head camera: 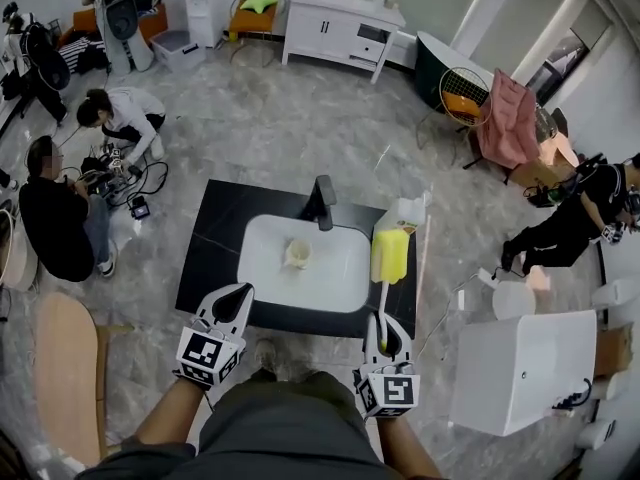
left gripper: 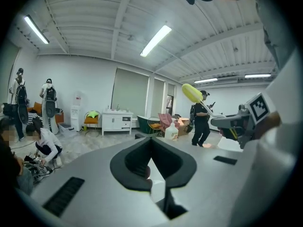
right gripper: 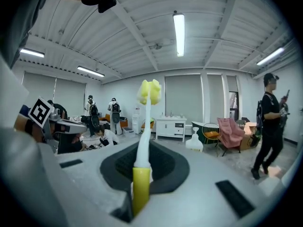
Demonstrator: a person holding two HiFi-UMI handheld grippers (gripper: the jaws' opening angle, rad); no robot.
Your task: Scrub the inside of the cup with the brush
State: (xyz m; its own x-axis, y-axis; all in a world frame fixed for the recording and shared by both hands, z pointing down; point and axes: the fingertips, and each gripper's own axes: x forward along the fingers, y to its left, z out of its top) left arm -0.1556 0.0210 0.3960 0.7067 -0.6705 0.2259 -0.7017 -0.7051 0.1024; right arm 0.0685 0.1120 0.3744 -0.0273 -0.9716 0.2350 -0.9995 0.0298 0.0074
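A pale cup point(head camera: 297, 254) stands in the white sink basin point(head camera: 345, 288), which is set in a black counter. My right gripper point(head camera: 383, 340) hangs over the counter's front right edge, shut on the brush's yellow handle point(right gripper: 141, 186). The brush points up and away, and its yellow sponge head point(head camera: 389, 255) hovers over the basin's right rim; the head point(right gripper: 149, 91) is well clear of the cup. My left gripper point(head camera: 238, 294) is at the counter's front left edge. Its jaws point(left gripper: 151, 148) are shut with nothing between them. The brush head point(left gripper: 191, 93) also shows in the left gripper view.
A dark faucet point(head camera: 324, 202) rises behind the basin, with a white soap bottle point(head camera: 408, 211) to its right. A white cabinet point(head camera: 520, 368) stands close on the right and a wooden seat point(head camera: 65, 373) on the left. People sit on the floor point(head camera: 60, 218) at far left.
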